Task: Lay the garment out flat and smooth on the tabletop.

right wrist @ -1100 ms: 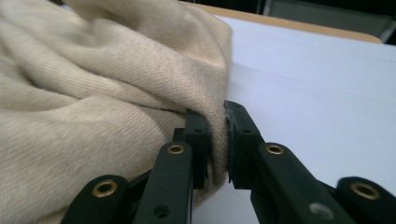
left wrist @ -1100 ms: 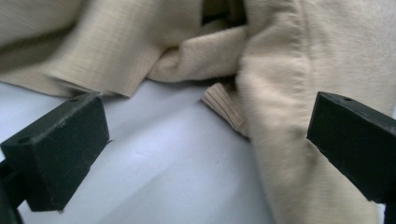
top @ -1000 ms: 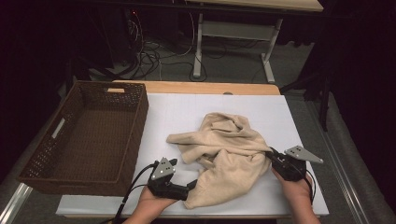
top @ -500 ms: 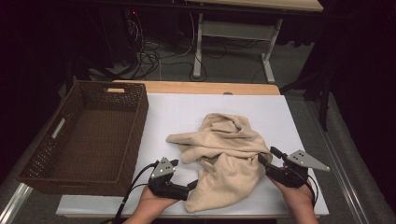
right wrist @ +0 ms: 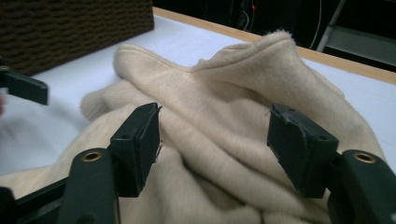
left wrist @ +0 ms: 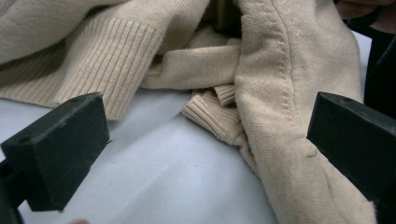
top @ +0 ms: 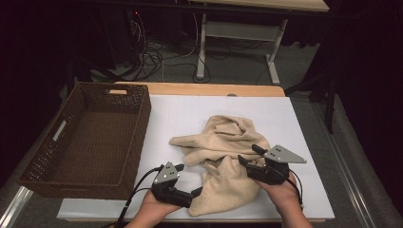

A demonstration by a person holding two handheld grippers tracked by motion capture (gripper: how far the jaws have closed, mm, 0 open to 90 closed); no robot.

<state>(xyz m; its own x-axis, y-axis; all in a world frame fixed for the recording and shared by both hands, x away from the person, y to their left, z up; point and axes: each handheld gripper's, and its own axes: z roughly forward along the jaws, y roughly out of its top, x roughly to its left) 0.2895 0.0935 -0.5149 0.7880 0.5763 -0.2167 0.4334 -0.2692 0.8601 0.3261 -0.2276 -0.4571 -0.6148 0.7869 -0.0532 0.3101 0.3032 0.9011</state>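
Sweater (top: 223, 152) crumpled on mat; right gripper (top: 251, 156) just opened, empty.

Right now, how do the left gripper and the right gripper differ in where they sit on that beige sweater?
The left gripper rests low at the beige sweater's near left edge, one jaw against the fabric; the right gripper hangs raised over the sweater's right side. The right gripper's jaws have just been opening, nothing pinched; the left gripper's stand wide on the white table cover. Both are open.
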